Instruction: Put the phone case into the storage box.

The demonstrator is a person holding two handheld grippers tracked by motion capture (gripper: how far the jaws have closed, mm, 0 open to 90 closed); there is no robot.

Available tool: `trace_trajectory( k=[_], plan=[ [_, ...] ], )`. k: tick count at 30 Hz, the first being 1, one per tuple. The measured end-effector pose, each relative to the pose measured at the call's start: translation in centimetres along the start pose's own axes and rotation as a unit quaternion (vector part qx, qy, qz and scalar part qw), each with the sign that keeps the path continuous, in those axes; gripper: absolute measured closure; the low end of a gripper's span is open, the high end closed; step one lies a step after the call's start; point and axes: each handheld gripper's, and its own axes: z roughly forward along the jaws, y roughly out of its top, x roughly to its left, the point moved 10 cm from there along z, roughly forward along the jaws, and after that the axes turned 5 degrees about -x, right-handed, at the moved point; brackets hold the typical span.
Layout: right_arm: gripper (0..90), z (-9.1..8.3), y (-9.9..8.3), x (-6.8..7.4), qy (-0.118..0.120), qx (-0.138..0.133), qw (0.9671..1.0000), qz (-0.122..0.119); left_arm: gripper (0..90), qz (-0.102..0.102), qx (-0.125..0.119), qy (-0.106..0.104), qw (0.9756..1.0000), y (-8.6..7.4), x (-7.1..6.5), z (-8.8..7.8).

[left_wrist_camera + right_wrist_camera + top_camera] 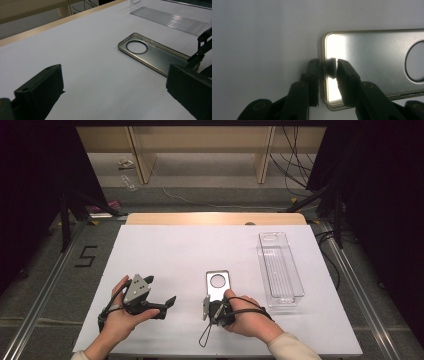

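Near the table's (165,245) front edge, your right gripper (327,68) straddles the short end rim of a metallic phone case (372,62), one jaw outside the wall, the other over the inner face. The jaws look all but closed on that rim, though glare off the metal hides whether the pads truly press. Keep the bite square on the wall, seat it deep, and lift without twisting so the thin rim does not slip out. The case lies flat just right of the front edge's middle, its round camera cutout (218,280) pointing toward the far edge. Your left gripper (167,304) rests to the left near the front edge, jaws wide and empty. Farther back, by the right edge, a clear plastic tray (280,267) lies lengthwise; its far end is hard to make out against the white top.
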Motion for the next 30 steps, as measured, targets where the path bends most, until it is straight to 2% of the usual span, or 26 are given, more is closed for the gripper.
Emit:
trace_trajectory(
  k=[30],
  plan=[
    [81.1,0.03,0.04,0.25,0.012,0.004,0.9999,0.004,1.8,-0.002,0.001,0.002,1.0000,-0.06,0.06,0.02]
  ],
)
